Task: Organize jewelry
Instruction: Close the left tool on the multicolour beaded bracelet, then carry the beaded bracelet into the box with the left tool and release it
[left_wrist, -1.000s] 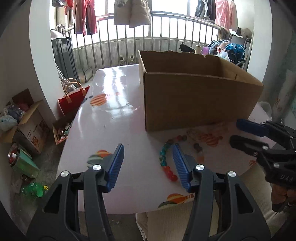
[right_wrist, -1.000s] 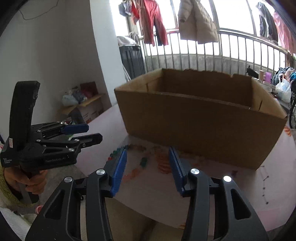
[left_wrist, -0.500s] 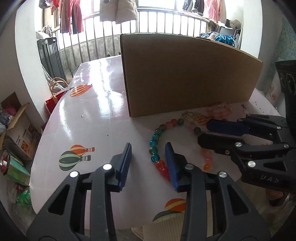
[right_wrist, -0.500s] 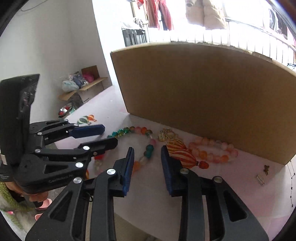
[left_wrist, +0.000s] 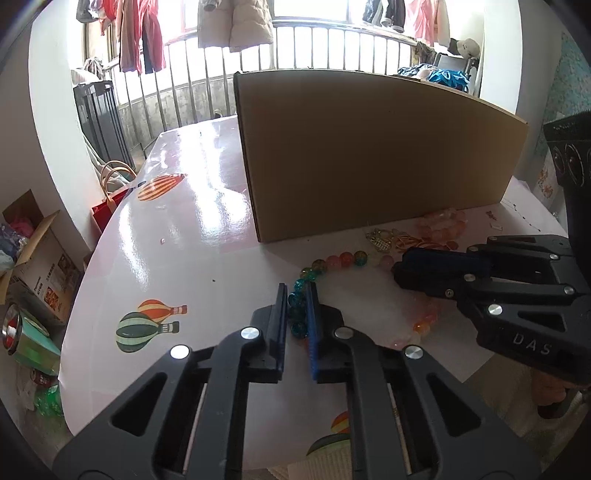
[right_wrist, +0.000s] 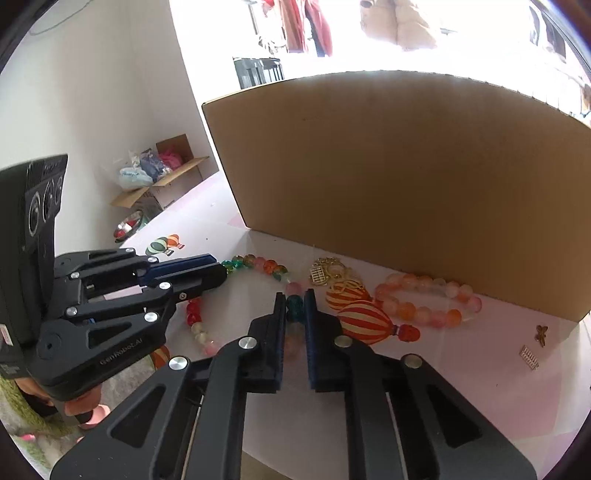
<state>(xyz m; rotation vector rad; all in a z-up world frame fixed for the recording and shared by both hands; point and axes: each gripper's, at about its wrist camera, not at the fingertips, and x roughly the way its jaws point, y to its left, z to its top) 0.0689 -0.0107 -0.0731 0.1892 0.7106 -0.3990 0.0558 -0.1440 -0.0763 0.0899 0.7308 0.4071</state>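
2 grippers lower, closing on bead necklace (left_wrist: 297, 300)

A glossy white table (left_wrist: 192, 236) printed with hot-air balloons carries everything. A large cardboard box (left_wrist: 369, 155) stands on its far half. Along the box's near wall lie a multicoloured bead string (right_wrist: 264, 264), a gold trinket cluster (right_wrist: 332, 275) and a pink-orange bead bracelet (right_wrist: 424, 299). Further right, near the box's corner, lie a small butterfly charm (right_wrist: 542, 333) and a tiny abacus charm (right_wrist: 529, 356).

2 wrist fisheyes, close above table (left_wrist: 177, 236), angled down toward cardboard box (left_wrist: 369, 155), sharing bead bracelet (right_wrist: 266, 264)
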